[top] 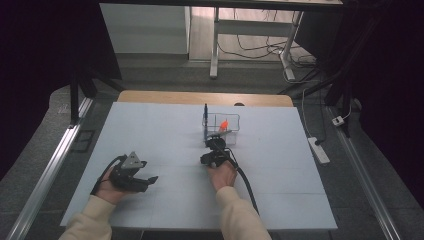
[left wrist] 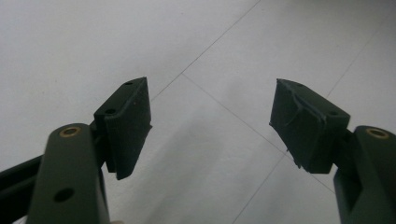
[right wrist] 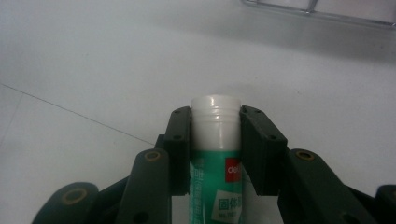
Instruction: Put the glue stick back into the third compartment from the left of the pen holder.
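Now right tongs (right wrist: 215,140) clamped on the glue stick (right wrist: 216,154), left tongs (left wrist: 210,126) wide apart, empty above the table (left wrist: 70,46).

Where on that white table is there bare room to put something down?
The white table is bare from its left edge across to the wire basket, and again from the basket to the right edge. The near strip between the two sleeves is free. It is crowded in front of the basket, where the right gripper grips a glue stick.

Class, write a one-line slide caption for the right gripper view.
Right gripper clamps a green-labelled glue stick just below its white end, above the pale table.
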Demonstrator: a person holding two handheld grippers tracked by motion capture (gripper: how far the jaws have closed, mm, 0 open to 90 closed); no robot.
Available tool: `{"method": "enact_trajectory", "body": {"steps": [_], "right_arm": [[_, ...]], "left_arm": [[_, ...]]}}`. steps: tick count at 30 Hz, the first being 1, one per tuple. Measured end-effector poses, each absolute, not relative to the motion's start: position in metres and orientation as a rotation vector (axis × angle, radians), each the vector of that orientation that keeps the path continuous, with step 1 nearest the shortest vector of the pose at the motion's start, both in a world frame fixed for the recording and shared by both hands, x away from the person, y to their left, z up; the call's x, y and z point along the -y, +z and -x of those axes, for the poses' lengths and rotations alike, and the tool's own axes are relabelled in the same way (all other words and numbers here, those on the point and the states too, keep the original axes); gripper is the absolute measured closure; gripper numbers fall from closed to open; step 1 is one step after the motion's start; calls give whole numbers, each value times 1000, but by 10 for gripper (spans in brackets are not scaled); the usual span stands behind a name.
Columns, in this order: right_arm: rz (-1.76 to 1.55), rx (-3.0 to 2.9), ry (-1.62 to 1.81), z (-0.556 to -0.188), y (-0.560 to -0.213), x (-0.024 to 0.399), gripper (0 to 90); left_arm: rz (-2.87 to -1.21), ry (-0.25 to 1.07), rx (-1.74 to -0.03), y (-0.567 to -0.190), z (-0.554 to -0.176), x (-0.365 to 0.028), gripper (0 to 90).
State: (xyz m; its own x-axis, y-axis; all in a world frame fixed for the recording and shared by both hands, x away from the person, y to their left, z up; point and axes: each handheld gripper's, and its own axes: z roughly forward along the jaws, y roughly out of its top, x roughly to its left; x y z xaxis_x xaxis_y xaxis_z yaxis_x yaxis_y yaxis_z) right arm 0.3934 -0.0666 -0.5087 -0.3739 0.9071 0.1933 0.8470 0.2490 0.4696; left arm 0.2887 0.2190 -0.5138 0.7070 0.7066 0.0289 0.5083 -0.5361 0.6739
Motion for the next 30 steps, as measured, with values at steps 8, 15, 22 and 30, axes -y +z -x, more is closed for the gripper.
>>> {"method": "enact_trajectory", "body": {"steps": [8, 15, 22, 30], "right_arm": [[-1698, -2370, 897, -393, -499, 76, 643], [-1665, -2360, 979, -389, -487, 84, 643], [-1639, -2364, 1019, -386, -483, 85, 643], [-1604, -2356, 1069, -385, -479, 91, 643]], "left_arm": [[-2260, 396, -922, -514, -289, -220, 289], [-2262, 400, -919, -514, -289, -219, 289], [-2255, 396, -917, -514, -289, -220, 289], [-2247, 389, -920, -513, -289, -220, 288]]}}
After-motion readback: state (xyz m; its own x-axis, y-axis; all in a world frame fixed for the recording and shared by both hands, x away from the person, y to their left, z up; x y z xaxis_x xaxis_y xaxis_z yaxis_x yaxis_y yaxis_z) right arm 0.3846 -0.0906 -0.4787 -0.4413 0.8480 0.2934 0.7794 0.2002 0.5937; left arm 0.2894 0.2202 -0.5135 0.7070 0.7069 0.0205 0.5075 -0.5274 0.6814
